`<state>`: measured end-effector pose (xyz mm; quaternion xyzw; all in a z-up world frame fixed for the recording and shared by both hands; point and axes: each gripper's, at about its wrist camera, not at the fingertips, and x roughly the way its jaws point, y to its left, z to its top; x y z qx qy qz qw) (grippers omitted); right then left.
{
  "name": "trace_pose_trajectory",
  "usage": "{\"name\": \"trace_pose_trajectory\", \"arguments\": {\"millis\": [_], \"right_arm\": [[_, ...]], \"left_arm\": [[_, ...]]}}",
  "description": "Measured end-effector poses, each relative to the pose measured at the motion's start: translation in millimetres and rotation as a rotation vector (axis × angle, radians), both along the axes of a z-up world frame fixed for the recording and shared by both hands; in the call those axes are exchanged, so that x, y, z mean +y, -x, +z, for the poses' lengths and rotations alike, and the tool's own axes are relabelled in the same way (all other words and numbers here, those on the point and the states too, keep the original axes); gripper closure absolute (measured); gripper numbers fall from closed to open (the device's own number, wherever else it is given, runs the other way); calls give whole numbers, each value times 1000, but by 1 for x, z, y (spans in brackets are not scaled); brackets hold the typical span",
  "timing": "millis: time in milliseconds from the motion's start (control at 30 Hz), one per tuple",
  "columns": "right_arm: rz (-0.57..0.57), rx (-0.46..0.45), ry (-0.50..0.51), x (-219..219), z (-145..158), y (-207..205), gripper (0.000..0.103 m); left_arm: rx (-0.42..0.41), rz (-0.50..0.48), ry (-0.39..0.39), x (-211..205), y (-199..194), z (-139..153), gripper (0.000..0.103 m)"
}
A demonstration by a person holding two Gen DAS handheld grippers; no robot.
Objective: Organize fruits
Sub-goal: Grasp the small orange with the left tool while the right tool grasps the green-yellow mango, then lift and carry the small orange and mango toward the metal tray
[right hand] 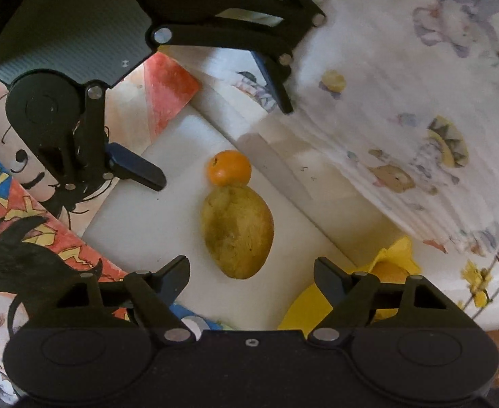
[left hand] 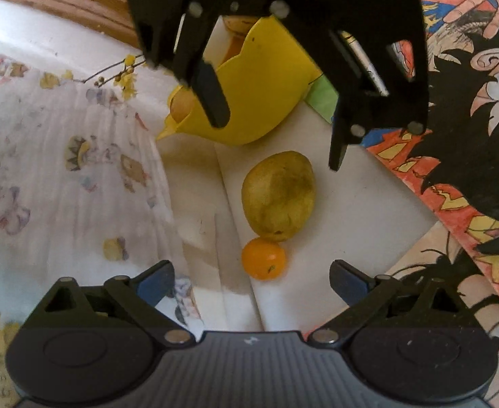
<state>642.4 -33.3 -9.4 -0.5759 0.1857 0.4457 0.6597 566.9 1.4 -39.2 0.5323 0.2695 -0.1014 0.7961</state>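
Since both grippers hang wide open w/ nothing held over the mango (right hand: 237, 231) touching the orange (right hand: 229, 167) on the white desk (right hand: 140, 217), right gripper (right hand: 252, 270) fingers should straddle the mango's narrow width & close gently.

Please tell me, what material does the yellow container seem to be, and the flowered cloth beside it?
The yellow container looks like moulded plastic: smooth, evenly coloured, a slight sheen and a thin cut-out rim. It could also be coated card. The flowered cloth looks like thin woven cotton: matte, finely ribbed, with a faded print and soft folds.
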Motion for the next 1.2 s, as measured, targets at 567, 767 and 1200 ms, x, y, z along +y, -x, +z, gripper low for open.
{"name": "trace_pose_trajectory", "arguments": {"millis": [567,767,1200], "right_arm": [[70,47,54,19,-14,-14,39],[88,52,61,21,-16,-13,45],[70,58,42,14,-15,-12,49]], "left_arm": [[19,-35,-24,5,-28,-8,39],[33,-50,-12,7,-33,-9,49],[93,-26,42,10,-37,-6,68]]}}
